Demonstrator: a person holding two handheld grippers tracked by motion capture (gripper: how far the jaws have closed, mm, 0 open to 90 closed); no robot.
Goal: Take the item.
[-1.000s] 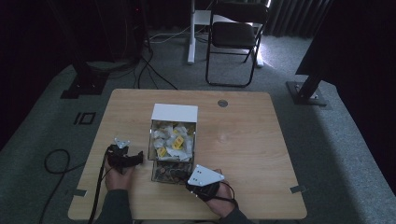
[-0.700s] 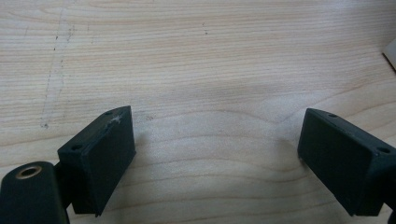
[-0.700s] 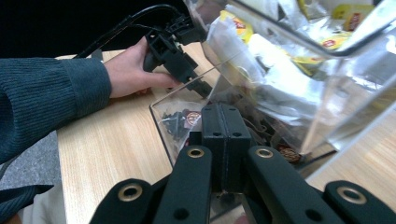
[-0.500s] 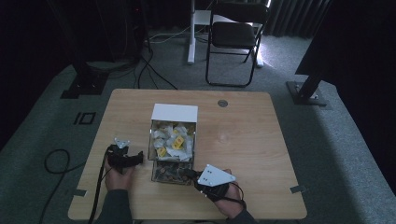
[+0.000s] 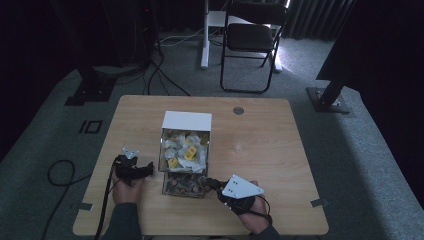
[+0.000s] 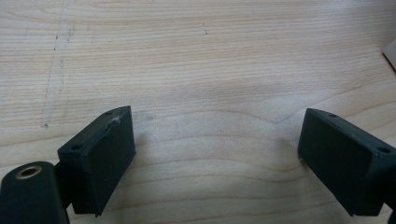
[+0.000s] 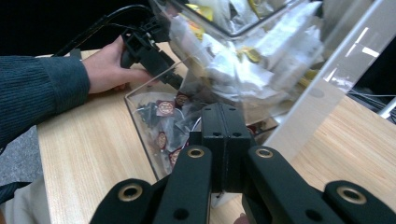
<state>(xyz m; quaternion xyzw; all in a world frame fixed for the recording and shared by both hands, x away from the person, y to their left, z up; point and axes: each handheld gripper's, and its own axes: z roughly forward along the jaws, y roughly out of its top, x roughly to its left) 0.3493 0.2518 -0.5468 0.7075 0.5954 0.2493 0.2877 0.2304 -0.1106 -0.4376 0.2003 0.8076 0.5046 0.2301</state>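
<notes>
A clear two-tier bin (image 5: 184,150) with a white back panel stands mid-table. Its upper tray holds white and yellow packets (image 5: 186,149), its lower tray dark round-labelled packets (image 7: 164,122). My right gripper (image 5: 209,183) lies by the lower tray's front right corner, its grey plate (image 5: 241,186) on top. In the right gripper view its jaws (image 7: 225,125) are pressed together with nothing seen between them, pointing at the lower tray's wall. My left gripper (image 5: 148,168) rests left of the bin. In the left gripper view it (image 6: 215,158) is open over bare wood, holding nothing.
The wooden table (image 5: 260,150) has a round grommet (image 5: 238,110) at the back. A folding chair (image 5: 250,40) and stand bases sit on the floor beyond. A cable (image 5: 60,175) trails off the table's left side. A sleeved forearm (image 7: 42,93) lies left of the bin.
My right gripper has slid to the right along the front edge, still shut and still aimed at the bin's lower tray. The left gripper has stayed put.
</notes>
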